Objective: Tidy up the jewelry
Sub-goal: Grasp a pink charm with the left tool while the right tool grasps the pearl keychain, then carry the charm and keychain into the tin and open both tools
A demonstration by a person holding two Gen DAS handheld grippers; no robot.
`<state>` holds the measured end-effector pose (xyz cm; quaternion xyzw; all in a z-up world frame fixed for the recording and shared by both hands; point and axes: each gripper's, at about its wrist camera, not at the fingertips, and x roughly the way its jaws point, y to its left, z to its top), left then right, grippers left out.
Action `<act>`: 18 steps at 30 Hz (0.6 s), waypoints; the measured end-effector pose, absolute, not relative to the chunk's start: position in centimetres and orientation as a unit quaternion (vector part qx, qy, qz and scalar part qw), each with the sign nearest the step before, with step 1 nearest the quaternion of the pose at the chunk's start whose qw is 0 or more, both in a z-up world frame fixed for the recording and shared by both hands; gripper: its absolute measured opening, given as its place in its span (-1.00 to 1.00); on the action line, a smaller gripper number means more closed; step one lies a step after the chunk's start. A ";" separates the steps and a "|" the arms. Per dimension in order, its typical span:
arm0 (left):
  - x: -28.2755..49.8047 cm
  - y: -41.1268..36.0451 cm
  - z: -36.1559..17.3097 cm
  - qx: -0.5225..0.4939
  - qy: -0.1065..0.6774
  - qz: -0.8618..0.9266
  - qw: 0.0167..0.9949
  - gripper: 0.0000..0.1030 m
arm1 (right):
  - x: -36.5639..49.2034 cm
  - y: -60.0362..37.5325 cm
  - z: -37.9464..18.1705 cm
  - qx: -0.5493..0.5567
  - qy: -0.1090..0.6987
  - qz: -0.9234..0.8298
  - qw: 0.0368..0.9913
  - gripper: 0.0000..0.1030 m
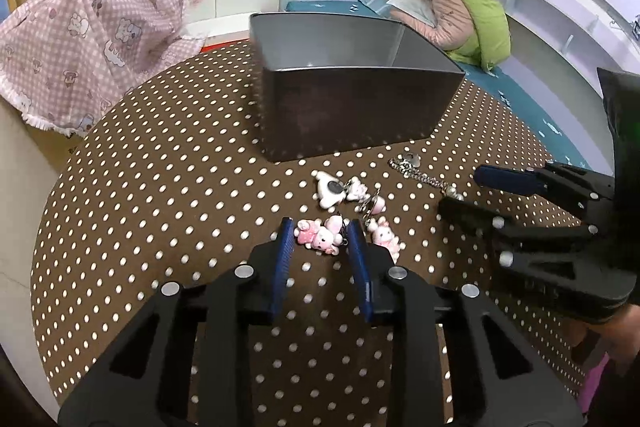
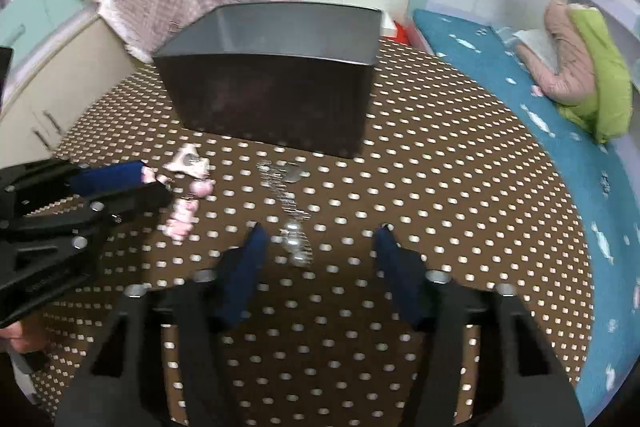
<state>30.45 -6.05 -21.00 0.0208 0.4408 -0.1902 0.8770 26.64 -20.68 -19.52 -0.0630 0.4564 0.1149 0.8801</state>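
Pinching pink charm (image 1: 320,235), left fingers (image 1: 286,241); right fingers (image 2: 256,247) apart around chain (image 2: 294,223).

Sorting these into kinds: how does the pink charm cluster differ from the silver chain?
The pink charm cluster is chunky, made of pink and white figurines bunched in a heap; the silver chain is thin, metallic and stretched in a line. The cluster lies between the left gripper's pads; the chain lies before the right gripper. Both rest on the dotted tablecloth.

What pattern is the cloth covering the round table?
Brown with small white polka dots; the tablecloth shows sharpest in the left wrist view.
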 end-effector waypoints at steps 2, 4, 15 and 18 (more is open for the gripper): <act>30.1 -5.5 -20.9 0.017 0.441 -0.187 0.878 -0.46 | 26.8 -20.5 -19.5 -0.070 0.459 0.117 0.878 -0.75; 29.8 -4.9 -20.8 0.012 0.440 -0.183 0.879 -0.46 | 26.8 -20.7 -19.5 -0.070 0.462 0.123 0.875 -0.84; 28.0 -2.5 -18.3 0.009 0.415 -0.172 0.893 -0.46 | 24.9 -21.4 -15.6 -0.036 0.428 0.154 0.890 -0.85; 27.6 -2.3 -17.1 0.010 0.403 -0.172 0.899 -0.46 | 24.6 -21.4 -13.9 -0.034 0.412 0.160 0.896 -0.85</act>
